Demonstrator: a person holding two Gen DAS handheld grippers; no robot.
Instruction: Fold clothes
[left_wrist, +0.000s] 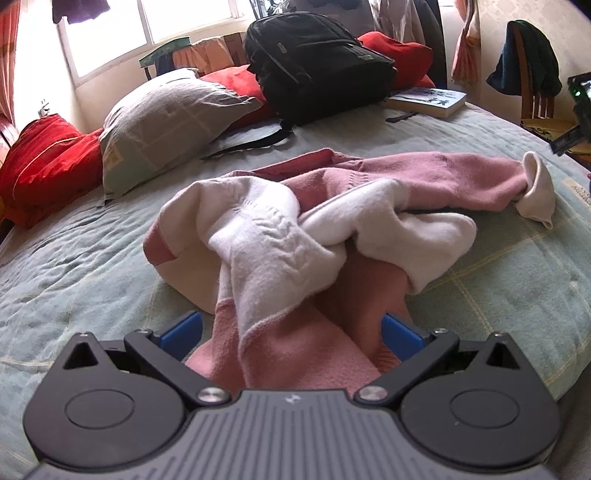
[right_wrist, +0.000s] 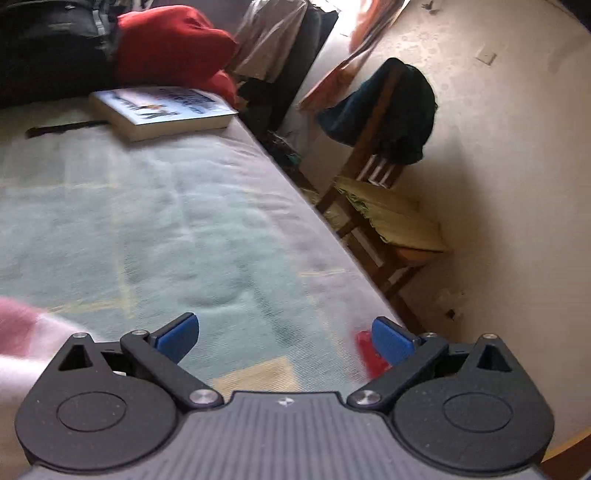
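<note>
A crumpled pink and white knit garment lies in a heap on the pale green bedspread. One pink sleeve with a white cuff stretches off to the right. My left gripper is open, its blue pads wide apart, and the near pink end of the garment lies between them. My right gripper is open above bare bedspread near the bed's right edge, with nothing between its pads. A blurred corner of the garment shows at the left of the right wrist view.
A black backpack, a grey pillow, red cushions and a book lie at the head of the bed. Beside the right edge stands a wooden chair with dark clothing draped over it. A small red object sits by my right pad.
</note>
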